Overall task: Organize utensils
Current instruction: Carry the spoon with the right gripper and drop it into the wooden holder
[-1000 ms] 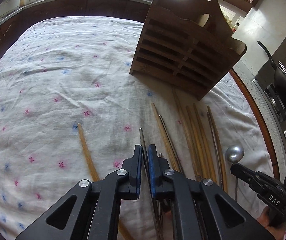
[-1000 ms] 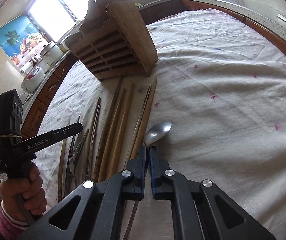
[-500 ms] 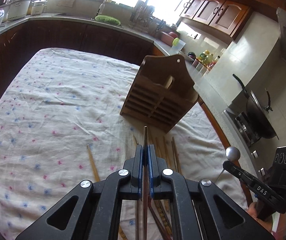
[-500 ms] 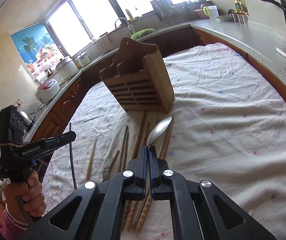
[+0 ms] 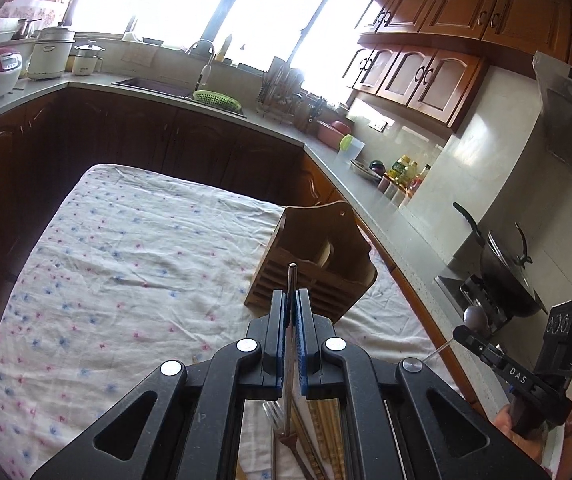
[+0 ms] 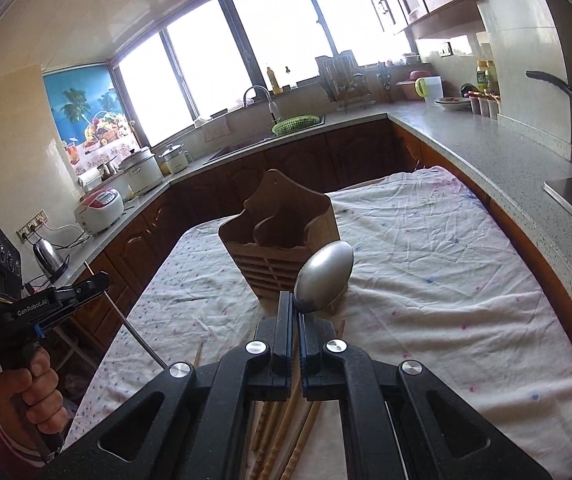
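Left fingers [image 5: 291, 322] clamped on upright metal chopstick [image 5: 291, 280]; right fingers [image 6: 296, 330] on bowl-up spoon [image 6: 323, 277].

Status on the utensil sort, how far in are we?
Early. Done: nothing shows in the wooden holder; its visible compartments look empty. In hand: left gripper is shut on a metal chopstick, right gripper is shut on a spoon, both lifted off the table. Left: wooden chopsticks and a fork lie on the cloth.
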`<action>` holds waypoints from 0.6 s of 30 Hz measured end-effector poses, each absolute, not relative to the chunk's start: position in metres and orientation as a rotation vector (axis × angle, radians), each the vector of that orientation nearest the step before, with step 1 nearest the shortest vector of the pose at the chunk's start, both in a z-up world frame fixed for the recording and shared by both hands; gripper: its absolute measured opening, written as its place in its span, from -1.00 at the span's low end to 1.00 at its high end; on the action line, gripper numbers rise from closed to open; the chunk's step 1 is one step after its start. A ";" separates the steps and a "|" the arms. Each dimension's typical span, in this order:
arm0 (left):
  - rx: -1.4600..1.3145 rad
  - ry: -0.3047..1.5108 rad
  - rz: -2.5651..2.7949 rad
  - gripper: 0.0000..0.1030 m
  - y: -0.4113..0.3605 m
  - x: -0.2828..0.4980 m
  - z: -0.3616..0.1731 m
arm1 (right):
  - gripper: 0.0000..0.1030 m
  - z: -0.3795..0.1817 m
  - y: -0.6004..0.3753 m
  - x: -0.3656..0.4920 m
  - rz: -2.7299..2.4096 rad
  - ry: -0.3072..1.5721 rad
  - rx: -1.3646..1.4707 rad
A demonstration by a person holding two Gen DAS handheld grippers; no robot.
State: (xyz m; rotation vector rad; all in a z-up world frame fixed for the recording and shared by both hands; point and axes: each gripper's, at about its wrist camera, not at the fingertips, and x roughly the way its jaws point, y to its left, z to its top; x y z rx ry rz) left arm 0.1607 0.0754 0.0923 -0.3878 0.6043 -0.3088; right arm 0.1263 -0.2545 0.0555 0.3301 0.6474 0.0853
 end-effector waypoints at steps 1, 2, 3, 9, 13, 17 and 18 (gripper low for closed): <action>-0.384 0.600 -0.306 -0.94 0.075 0.163 0.092 | -0.96 0.056 -0.255 0.128 0.085 0.644 0.330; -0.382 0.593 -0.303 -0.94 0.074 0.165 0.093 | -0.96 0.057 -0.256 0.129 0.085 0.640 0.329; -0.382 0.586 -0.304 -0.94 0.074 0.165 0.094 | -0.96 0.058 -0.256 0.131 0.084 0.636 0.328; -0.370 0.526 -0.311 -0.94 0.070 0.186 0.114 | -0.96 0.068 -0.259 0.142 0.077 0.603 0.317; -0.359 0.466 -0.314 -0.94 0.067 0.203 0.130 | -0.96 0.084 -0.262 0.156 0.069 0.563 0.293; -0.352 0.393 -0.306 -0.94 0.065 0.222 0.144 | -0.96 0.102 -0.265 0.171 0.057 0.512 0.259; -0.356 0.378 -0.303 -0.94 0.065 0.229 0.147 | -0.96 0.107 -0.265 0.176 0.054 0.499 0.250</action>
